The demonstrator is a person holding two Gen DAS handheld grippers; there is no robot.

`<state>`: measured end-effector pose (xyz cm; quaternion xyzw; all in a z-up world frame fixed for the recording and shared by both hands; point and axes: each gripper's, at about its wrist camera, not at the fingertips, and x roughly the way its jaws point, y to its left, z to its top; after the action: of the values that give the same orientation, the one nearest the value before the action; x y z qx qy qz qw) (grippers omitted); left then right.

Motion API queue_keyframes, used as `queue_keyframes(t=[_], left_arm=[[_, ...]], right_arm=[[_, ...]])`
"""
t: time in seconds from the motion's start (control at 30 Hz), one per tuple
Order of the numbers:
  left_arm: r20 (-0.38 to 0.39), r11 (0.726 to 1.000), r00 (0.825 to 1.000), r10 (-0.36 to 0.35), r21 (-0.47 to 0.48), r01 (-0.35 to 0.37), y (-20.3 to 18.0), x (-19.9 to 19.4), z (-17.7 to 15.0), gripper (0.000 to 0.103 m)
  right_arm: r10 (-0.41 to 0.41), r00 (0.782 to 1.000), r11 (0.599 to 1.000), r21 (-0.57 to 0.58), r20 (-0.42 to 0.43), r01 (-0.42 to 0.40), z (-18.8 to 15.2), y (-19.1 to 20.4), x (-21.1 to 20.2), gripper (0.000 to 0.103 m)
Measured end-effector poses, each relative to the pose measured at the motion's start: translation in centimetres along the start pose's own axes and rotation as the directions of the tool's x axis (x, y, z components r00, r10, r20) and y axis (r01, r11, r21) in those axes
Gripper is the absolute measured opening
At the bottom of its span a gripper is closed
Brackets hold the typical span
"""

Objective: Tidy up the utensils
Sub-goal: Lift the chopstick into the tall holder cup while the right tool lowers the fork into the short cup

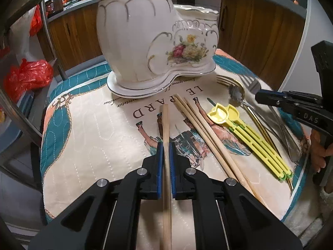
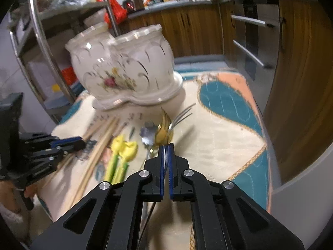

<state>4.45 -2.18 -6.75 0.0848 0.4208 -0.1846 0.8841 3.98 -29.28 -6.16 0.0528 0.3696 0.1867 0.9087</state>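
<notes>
A white flowered ceramic holder with two compartments stands at the back of the printed mat. My left gripper is shut on one wooden chopstick, which lies lengthwise between the blue pads. Beside it on the right lie more chopsticks, a yellow plastic pair, a silver spoon and a gold fork. My right gripper is shut on a thin silver handle, seemingly the silver fork. This view is blurred. From the left wrist camera the right gripper reaches in from the right.
Red plastic bags and a metal rack stand left of the table. Wooden cabinets curve behind it. A hand holds the right gripper's handle at the table's right edge. The mat's left half is bare.
</notes>
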Motion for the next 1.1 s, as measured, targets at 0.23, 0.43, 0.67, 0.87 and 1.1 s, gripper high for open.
queue_keyframes(t=[0.23, 0.43, 0.67, 0.87, 1.1], left_arm=[[0.122, 0.999, 0.992, -0.030, -0.011, 0.031, 1.1, -2.6, -0.6, 0.006], [0.325, 1.000, 0.945, -0.016, 0.004, 0.016, 2.4, -6.8, -0.7, 0.006], [0.494, 0.994, 0.869, -0.032, -0.079, 0.081, 4.7, -10.3, 2.3, 0.006], [0.628, 0.992, 0.778, -0.032, -0.073, 0.100, 5.0, -13.0, 8.4, 0.006], [0.730, 0.994, 0.683, 0.028, -0.095, 0.062, 4.6, -12.3, 15.4, 0.006]], right_arm=[[0.029, 0.979, 0.996, -0.083, 0.200, -0.012, 0.7, 1.3, -4.4, 0.004], [-0.013, 0.916, 0.979, -0.181, 0.401, 0.093, 0.7, 3.6, -7.2, 0.004], [-0.079, 0.819, 0.958, -0.184, 0.569, 0.220, 3.3, 5.8, -8.9, 0.003], [-0.039, 0.772, 0.982, -0.120, 0.634, 0.148, 8.5, 5.6, -8.9, 0.003], [-0.045, 0.742, 0.990, -0.067, 0.669, 0.120, 12.5, 4.5, -7.3, 0.003]])
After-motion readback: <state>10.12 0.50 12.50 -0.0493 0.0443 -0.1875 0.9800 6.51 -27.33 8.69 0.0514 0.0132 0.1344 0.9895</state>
